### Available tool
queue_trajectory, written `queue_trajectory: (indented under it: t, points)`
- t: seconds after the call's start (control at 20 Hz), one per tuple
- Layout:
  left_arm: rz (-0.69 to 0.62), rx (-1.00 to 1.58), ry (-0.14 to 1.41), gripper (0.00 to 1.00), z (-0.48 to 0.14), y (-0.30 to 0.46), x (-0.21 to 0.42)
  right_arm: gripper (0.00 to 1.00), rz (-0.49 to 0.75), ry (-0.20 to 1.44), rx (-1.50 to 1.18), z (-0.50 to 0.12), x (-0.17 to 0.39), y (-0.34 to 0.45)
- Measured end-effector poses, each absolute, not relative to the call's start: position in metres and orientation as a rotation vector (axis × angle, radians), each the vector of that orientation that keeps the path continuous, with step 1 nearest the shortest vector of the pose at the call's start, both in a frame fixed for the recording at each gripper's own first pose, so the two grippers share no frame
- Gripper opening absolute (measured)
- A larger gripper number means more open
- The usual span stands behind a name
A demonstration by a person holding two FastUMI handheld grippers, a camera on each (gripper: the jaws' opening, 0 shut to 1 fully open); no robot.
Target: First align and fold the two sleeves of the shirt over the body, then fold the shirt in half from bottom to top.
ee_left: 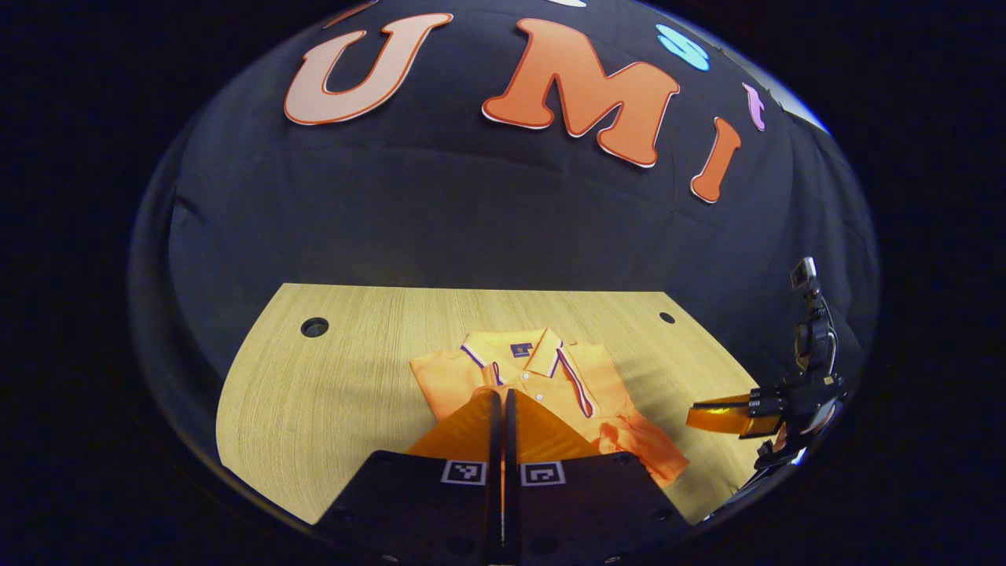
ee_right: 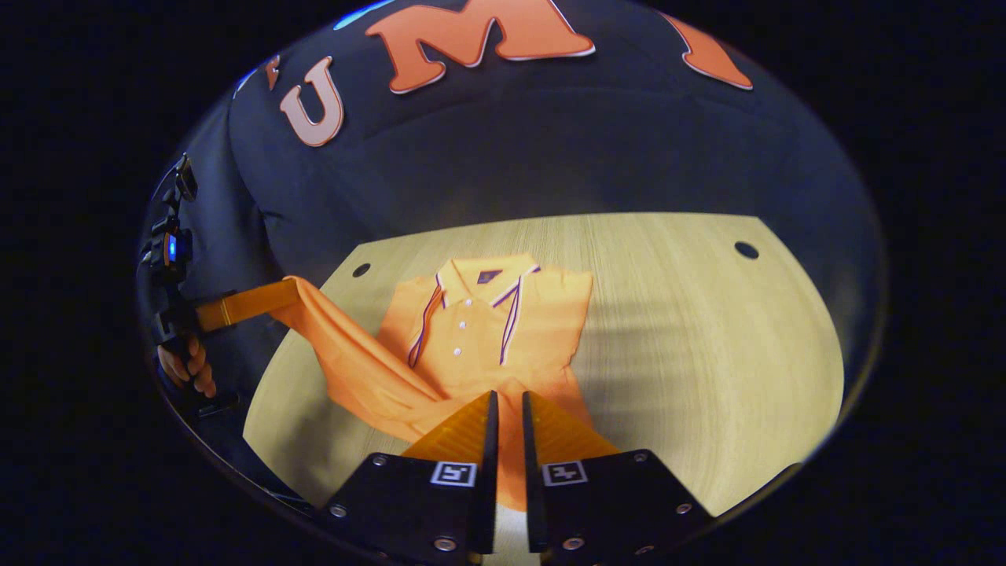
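An orange polo shirt (ee_left: 542, 377) lies collar-away on the wooden table (ee_left: 330, 393), its sleeves folded in over the body. In the right gripper view, my left gripper (ee_right: 292, 292) is shut on a lower corner of the shirt (ee_right: 471, 314) and holds that corner up off the table, pulled out to the left. In its own view the left gripper (ee_left: 503, 393) has its fingers pressed together over the shirt front. My right gripper (ee_right: 509, 395) hovers at the shirt's bottom edge, fingers nearly together with nothing between them. Seen from the left, the right gripper (ee_left: 693, 414) hangs beyond the shirt's side.
The table (ee_right: 707, 330) has a round cable hole near each far corner (ee_left: 314, 327) (ee_right: 746, 250). Bare wood lies on both sides of the shirt. A hand (ee_right: 189, 365) grips the left gripper's handle past the table edge. The black booth wall stands behind the table.
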State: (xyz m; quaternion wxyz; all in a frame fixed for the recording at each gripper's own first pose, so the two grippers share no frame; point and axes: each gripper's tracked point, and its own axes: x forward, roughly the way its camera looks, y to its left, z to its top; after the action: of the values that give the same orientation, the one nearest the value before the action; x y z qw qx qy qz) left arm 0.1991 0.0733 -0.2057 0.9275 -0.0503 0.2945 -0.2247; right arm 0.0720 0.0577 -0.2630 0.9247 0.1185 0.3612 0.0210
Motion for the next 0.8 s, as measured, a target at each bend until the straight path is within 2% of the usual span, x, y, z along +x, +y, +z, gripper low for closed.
queue_trajectory:
  t: [0.1,0.15,0.25,0.4,0.45,0.5,0.7,0.75,0.8]
  points:
    - [-0.465,-0.104,0.614,0.02,-0.208,0.074,0.197,0.47,0.068,0.752,0.200,-0.271,0.074,0.064]
    - [-0.463,-0.104,0.611,0.02,-0.208,0.075,0.198,0.57,0.080,0.768,0.186,-0.277,0.074,0.067]
    - [-0.462,-0.103,0.610,0.02,-0.211,0.077,0.197,0.65,0.092,0.799,0.161,-0.291,0.079,0.072]
    - [-0.461,-0.087,0.603,0.02,-0.218,0.082,0.197,0.67,0.109,0.804,0.122,-0.313,0.096,0.080]
    - [-0.458,-0.082,0.606,0.02,-0.221,0.084,0.197,0.75,0.113,0.806,0.113,-0.321,0.102,0.081]
    - [-0.456,-0.080,0.610,0.02,-0.224,0.086,0.196,0.67,0.114,0.819,0.104,-0.331,0.105,0.082]
    - [-0.445,-0.080,0.621,0.02,-0.230,0.093,0.193,0.66,0.114,0.863,0.080,-0.353,0.108,0.083]
    - [-0.444,-0.079,0.623,0.02,-0.230,0.094,0.190,0.54,0.082,0.847,0.071,-0.353,0.111,0.076]
    - [-0.443,-0.078,0.627,0.02,-0.231,0.095,0.189,0.36,0.058,0.839,0.107,-0.351,0.116,0.074]
